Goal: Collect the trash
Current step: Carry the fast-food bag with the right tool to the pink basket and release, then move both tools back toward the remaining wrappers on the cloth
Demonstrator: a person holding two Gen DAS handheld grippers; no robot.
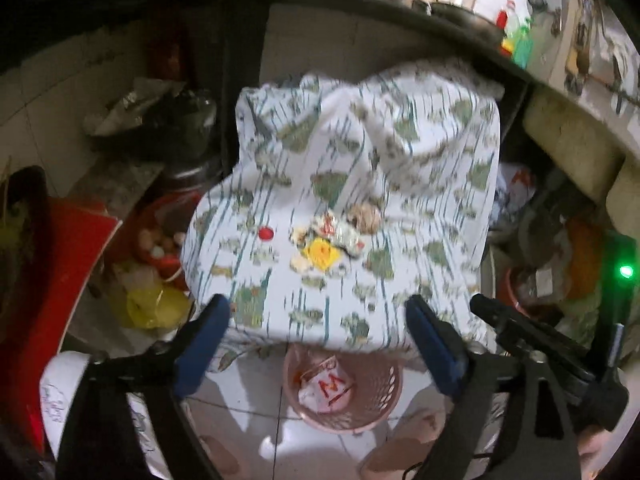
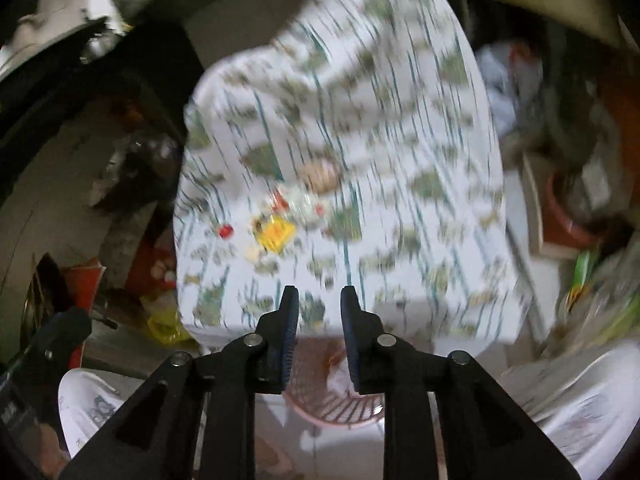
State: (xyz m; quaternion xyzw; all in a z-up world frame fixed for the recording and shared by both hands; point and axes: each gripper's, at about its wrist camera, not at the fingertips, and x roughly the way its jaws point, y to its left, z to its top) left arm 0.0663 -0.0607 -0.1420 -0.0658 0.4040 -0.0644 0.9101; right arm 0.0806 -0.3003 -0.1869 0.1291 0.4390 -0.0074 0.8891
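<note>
A small table under a white cloth with a green print (image 1: 400,152) holds a pile of trash: a yellow wrapper (image 1: 320,254), a crinkled clear wrapper (image 1: 340,232), a brown crumpled ball (image 1: 365,217) and a red bottle cap (image 1: 265,233). A pink mesh basket (image 1: 372,412) stands on the floor under the table's front edge, with a white wrapper bearing a red M (image 1: 325,390) in it. My left gripper (image 1: 320,312) is open wide and empty above the front edge. My right gripper (image 2: 319,300) is open with a narrow gap, empty, over the basket (image 2: 320,400). The right wrist view is blurred; the yellow wrapper (image 2: 276,232) shows there.
Left of the table, on the floor, lie a yellow plastic bag (image 1: 156,304), a red tub (image 1: 160,240) and a dark pot (image 1: 160,128). Right of it are cluttered bags and a red-brown bucket (image 2: 568,216). A dark counter edge (image 1: 400,4) runs behind. The person's white-trousered knees (image 2: 580,400) flank the basket.
</note>
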